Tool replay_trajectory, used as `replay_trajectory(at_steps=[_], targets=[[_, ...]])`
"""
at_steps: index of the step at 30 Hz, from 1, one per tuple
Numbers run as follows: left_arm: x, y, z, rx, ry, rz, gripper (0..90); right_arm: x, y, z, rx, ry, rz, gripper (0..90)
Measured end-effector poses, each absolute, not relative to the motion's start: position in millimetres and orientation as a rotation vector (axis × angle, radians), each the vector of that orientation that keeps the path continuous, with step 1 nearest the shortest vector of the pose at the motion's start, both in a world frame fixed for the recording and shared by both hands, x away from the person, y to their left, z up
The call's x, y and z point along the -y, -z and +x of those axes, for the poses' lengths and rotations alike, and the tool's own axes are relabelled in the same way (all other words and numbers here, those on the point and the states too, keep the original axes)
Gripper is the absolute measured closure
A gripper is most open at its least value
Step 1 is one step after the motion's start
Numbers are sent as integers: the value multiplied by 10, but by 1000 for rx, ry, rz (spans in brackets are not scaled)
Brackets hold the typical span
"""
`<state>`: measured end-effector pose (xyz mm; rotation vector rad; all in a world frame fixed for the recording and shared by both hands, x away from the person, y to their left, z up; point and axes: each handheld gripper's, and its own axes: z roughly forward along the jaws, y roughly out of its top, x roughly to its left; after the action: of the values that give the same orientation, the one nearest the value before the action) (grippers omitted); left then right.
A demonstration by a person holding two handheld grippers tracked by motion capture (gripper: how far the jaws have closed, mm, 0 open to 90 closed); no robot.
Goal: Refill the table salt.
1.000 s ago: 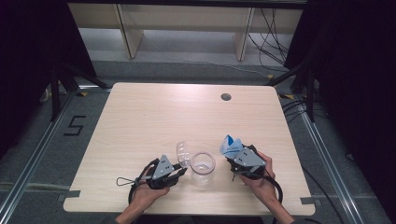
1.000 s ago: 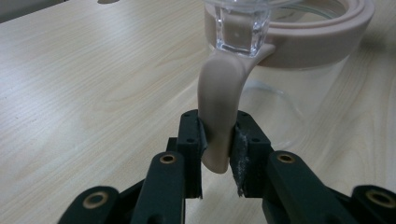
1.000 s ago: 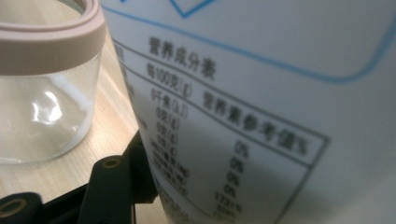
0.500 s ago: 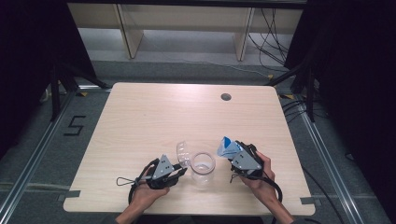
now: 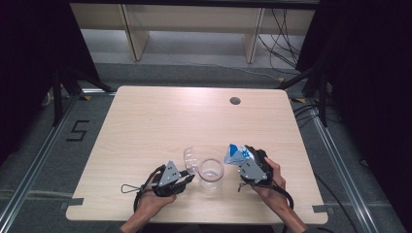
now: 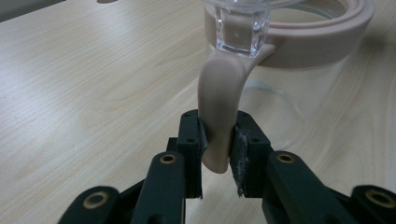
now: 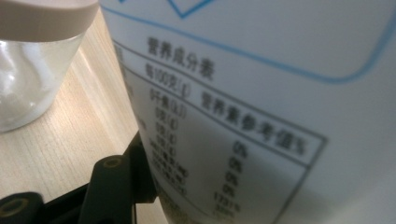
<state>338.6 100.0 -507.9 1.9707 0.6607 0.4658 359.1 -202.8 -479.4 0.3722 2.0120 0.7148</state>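
**Inspector:** Report the hand-held grippers first, then work outward.

**Operator:** I am watching the left hand-held gripper (image 6: 219,154) clamping the beige latch tab (image 6: 219,116) of the jar (image 5: 211,174); both pads are pressing on the tab, just below the clear hinge block. The right hand-held gripper (image 5: 247,160) is gripping a white and blue pouch (image 5: 236,154); in the right gripper view the printed panel of the pouch (image 7: 261,116) is sitting between the jaws, and I am reading that as a firm hold.

**Inspector:** Where are the items sitting?

**Operator:** The jar is standing upright on the bench (image 5: 160,121), near the front edge, between the two hands. Its clear lid (image 5: 191,159) is swung back on the left side, so the mouth is standing open. The pouch is hovering just right of the jar, tilted toward it, with its upper corner not yet over the rim.

**Inspector:** What is your judgement on doing the step well?

**Operator:** I am judging this as a pour from pouch into jar. I am recommending that the left grip on the tab keep the jar steady, since a light clear jar could be sliding or tipping. The pouch corner should be coming over the middle of the mouth before tilting further, and the tilt should be going slowly. I cannot tell whether the pouch is already cut open.
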Motion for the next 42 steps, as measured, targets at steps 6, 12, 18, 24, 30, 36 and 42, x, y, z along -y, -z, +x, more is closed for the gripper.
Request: replay_trajectory(at_steps=[6, 12, 18, 24, 30, 36, 42], targets=[[-998, 5080, 3386, -659, -468, 1971, 747, 1986, 4799, 3595, -1989, -661, 332, 436], [-1003, 5078, 3387, -658, -469, 1975, 747, 1954, 4791, 3593, -1969, -619, 275, 436], [-1002, 5080, 3392, -663, -456, 1966, 747, 1922, 4809, 3583, -1976, -599, 253, 438], [-1005, 5080, 3394, -660, -453, 1967, 747, 1920, 4814, 3574, -1970, -587, 261, 438], [-1011, 5078, 3400, -654, -456, 1972, 747, 1909, 4831, 3568, -1961, -561, 245, 440], [-1010, 5078, 3400, -655, -457, 1972, 747, 1900, 4838, 3562, -1939, -537, 229, 442], [-1008, 5078, 3399, -653, -454, 1970, 746, 1863, 4835, 3574, -1939, -517, 212, 442]])
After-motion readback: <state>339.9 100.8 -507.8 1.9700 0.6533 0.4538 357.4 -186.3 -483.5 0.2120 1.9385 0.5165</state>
